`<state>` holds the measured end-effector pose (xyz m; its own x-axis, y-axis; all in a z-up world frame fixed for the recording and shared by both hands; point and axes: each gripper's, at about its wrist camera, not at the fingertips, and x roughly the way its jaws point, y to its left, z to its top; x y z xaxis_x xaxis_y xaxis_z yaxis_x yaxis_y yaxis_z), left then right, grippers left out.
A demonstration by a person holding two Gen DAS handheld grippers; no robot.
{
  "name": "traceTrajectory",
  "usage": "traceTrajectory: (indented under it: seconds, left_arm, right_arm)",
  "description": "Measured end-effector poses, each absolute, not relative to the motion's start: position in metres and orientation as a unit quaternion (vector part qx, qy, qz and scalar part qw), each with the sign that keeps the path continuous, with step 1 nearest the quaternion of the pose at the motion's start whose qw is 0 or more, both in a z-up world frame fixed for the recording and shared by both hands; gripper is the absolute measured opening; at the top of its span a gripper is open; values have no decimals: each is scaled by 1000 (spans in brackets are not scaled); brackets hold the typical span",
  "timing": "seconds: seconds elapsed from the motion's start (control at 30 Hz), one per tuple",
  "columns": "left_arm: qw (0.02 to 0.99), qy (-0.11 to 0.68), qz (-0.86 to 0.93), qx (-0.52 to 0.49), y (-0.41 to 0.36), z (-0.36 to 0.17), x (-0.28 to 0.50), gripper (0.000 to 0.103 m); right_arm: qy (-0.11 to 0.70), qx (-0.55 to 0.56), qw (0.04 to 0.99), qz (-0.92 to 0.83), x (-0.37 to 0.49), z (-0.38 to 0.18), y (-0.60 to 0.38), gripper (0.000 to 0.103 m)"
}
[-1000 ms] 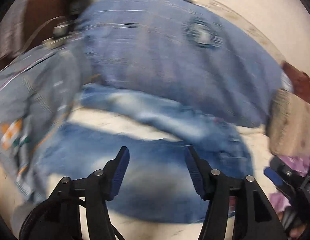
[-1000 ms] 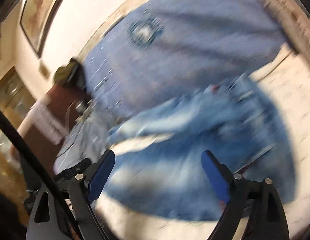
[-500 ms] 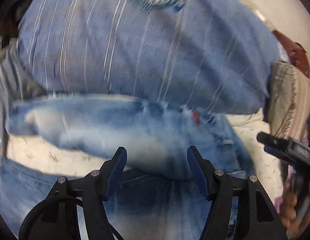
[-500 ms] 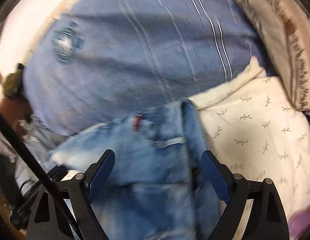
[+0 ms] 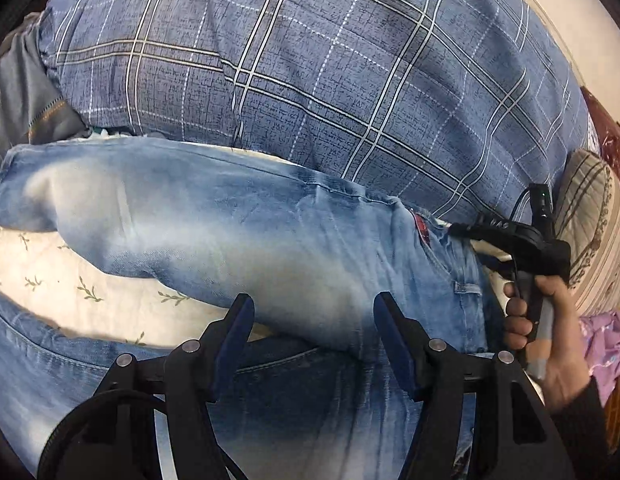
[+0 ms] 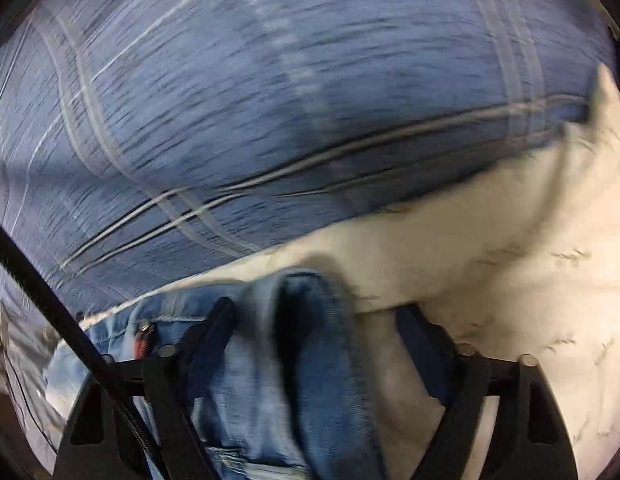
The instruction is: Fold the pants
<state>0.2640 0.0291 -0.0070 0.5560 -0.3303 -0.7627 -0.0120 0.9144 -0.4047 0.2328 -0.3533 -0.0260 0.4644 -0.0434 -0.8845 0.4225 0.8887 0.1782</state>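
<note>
Below, jeans (image 5: 237, 240) lie under parted left jaws, their waistband between closing right jaws.

The left wrist view is evenly lit and sharp: the checks of the blue plaid pillow (image 5: 330, 92) and the weave of the jeans (image 5: 237, 236) are clearly resolved. Strong fisheye bending is seen toward the rim, where black corners close in. The right wrist view is heavily smeared by motion blur, the pillow's lines drawn into streaks, and the cream sheet (image 6: 510, 240) is rendered brightest.
</note>
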Motion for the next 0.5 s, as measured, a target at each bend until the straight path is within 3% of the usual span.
traceTrajectory:
  seconds: [0.03,0.07,0.13,0.2,0.5]
  left_arm:
    - [863,461,-93,-187,30,-6,264,62]
    - [863,458,-94,-190,31,-6,264,62]
    - [865,453,-96,-195,34,-3,261,62]
    - [867,446,-99,-201,37,0,258,62]
    - [867,427,-120,-224,43,13,245,62]
  right_arm:
    - [496,177,839,-139,231,-23,-346,34]
    - [489,148,845,-154,227,-16,-336,30]
    - [477,134,856,-148,216,-6,-324,11]
    - [454,130,871,-136,194,11,-311,5]
    - [359,130,923,-54,69,63,-243,4]
